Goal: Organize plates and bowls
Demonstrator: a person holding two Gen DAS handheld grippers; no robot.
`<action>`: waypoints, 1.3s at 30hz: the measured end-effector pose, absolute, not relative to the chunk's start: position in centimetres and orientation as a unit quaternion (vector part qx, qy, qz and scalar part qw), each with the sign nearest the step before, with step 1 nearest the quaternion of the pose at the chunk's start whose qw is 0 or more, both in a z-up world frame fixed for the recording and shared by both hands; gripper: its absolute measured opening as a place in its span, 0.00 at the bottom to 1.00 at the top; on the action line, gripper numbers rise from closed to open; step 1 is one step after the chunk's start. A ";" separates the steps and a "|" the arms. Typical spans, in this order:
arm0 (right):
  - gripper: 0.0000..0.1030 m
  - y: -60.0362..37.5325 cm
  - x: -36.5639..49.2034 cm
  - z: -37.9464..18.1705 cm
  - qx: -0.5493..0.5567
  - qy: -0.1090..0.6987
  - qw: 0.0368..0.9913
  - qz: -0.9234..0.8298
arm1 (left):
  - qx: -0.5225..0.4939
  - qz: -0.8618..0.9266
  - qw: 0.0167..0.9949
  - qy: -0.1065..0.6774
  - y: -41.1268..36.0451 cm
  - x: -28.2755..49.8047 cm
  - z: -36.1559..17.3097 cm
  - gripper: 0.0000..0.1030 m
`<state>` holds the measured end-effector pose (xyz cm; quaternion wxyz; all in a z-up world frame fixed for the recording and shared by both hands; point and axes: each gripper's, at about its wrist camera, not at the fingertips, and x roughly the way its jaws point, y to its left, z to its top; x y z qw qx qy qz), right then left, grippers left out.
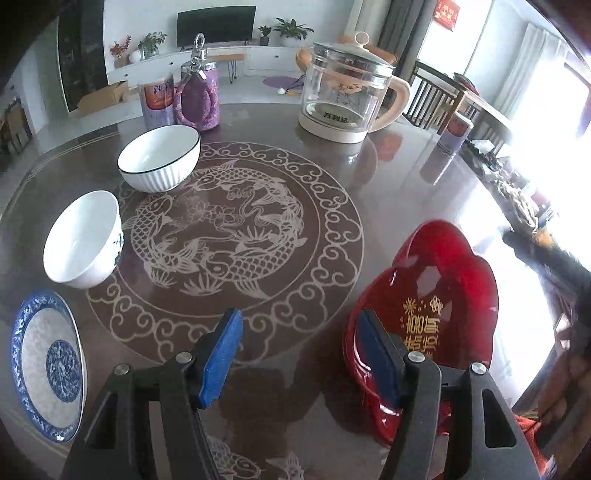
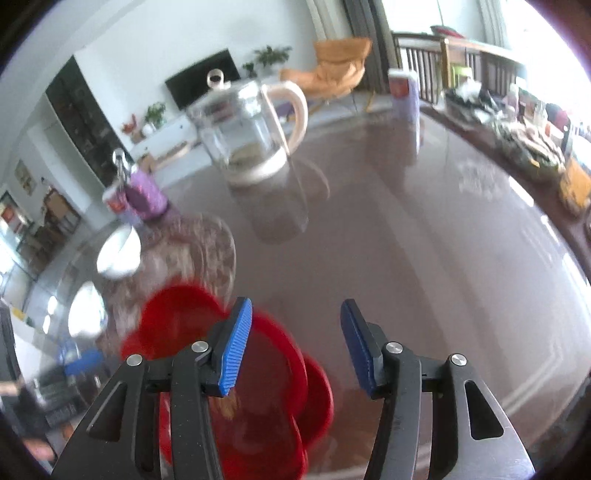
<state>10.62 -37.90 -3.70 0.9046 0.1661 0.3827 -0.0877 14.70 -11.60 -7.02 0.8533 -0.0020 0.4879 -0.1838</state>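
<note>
Glass kettle (image 1: 347, 92), purple jar (image 1: 197, 92), printed can (image 1: 157, 99), carp-patterned table (image 1: 229, 229), television (image 1: 216, 26)

The table (image 1: 388, 192) looked glossy and mirror-smooth, the red plate (image 1: 436, 280) shiny like lacquer, the bowls (image 1: 159, 158) glazed ceramic, the kettle (image 1: 343, 92) clear glass.

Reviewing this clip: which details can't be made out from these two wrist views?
- Red flower-shaped dish: near edge hidden behind the left gripper's right finger in the left wrist view; gold lettering unreadable.
- Right wrist view: motion blur smears the red dish, the bowls and the glass kettle.
- Blue-and-white plate: distorted near the left wrist view's edge.
</note>
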 end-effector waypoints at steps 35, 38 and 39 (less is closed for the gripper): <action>0.65 -31.7 -4.8 -5.3 0.191 0.317 0.914 -0.164 | -0.065 -0.221 0.864 0.448 -6.3 8.1 -5.6 0.80; 0.65 -31.8 -5.1 -5.6 0.198 0.318 0.913 -0.159 | -0.064 -0.214 0.865 0.450 -6.2 8.1 -5.8 0.80; 0.65 -31.8 -5.2 -5.7 0.202 0.317 0.913 -0.159 | -0.063 -0.212 0.865 0.450 -6.2 8.0 -5.8 0.80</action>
